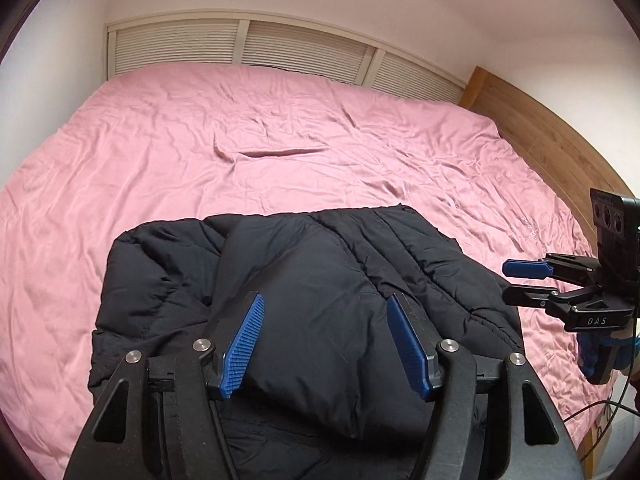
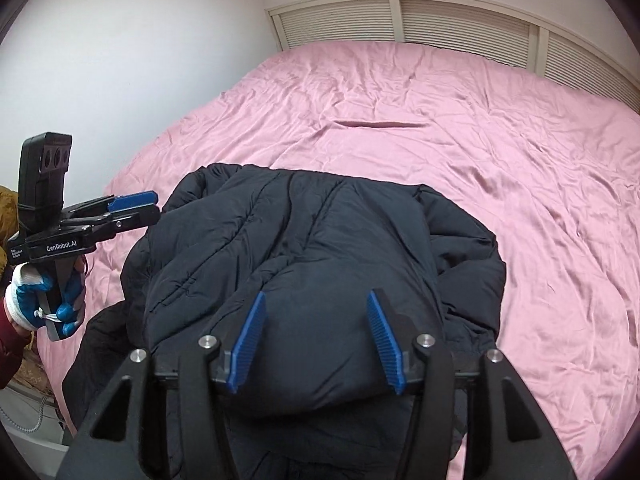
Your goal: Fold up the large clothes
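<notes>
Black puffer jacket (image 1: 304, 300) is seen folded on the pink bedsheet (image 1: 280, 140), while the left gripper (image 1: 326, 334) and right gripper (image 2: 316, 340) are held released above it.

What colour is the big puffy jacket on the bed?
The jacket is black, lying on the pink bed. The right wrist view shows it best.

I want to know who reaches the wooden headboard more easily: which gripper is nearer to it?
Right. The right gripper hangs at the black jacket's edge on the side toward the wooden headboard; the left gripper hangs at the jacket's opposite edge.
</notes>
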### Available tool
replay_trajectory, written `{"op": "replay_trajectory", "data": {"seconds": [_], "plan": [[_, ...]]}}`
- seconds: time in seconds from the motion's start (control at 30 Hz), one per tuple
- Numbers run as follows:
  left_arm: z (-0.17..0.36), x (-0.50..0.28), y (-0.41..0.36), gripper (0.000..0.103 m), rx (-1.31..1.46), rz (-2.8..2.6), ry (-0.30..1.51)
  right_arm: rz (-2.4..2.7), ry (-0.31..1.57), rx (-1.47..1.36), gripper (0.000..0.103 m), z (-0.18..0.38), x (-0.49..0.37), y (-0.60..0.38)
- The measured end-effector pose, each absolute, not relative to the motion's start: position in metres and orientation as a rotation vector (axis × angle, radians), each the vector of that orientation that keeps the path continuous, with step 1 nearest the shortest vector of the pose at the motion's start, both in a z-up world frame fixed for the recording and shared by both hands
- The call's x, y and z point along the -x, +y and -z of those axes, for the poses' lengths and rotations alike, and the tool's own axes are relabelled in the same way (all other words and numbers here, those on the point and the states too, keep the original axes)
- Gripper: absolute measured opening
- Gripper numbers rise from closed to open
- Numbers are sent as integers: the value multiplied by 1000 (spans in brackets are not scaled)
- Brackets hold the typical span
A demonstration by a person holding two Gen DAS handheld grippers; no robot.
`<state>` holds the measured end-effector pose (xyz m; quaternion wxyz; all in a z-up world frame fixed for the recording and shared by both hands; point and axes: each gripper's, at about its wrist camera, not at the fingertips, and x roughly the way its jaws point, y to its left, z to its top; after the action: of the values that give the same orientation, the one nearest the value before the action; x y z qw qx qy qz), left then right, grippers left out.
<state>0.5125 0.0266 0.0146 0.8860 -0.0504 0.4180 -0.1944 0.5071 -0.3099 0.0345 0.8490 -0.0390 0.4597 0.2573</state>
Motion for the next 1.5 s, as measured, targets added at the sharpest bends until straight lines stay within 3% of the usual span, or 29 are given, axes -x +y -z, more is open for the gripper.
{"op": "replay_trajectory", "data": {"seconds": [0.27,0.6,0.9,1.2,1.5], "plan": [[68,-509,9,65,-39,314,953,-461,1038,152,55,37,-501,-307],[118,-507,10,67,-80,245,923,-417,1055,111,56,107,-495,-311],[86,-507,7,67,-72,256,965,-424,1105,173,56,77,-497,-301],[34,-547,15,67,-48,258,879,-456,965,176,56,12,-527,-298],[100,-587,20,73,-91,230,971,-401,1059,175,57,81,-582,-301]]}}
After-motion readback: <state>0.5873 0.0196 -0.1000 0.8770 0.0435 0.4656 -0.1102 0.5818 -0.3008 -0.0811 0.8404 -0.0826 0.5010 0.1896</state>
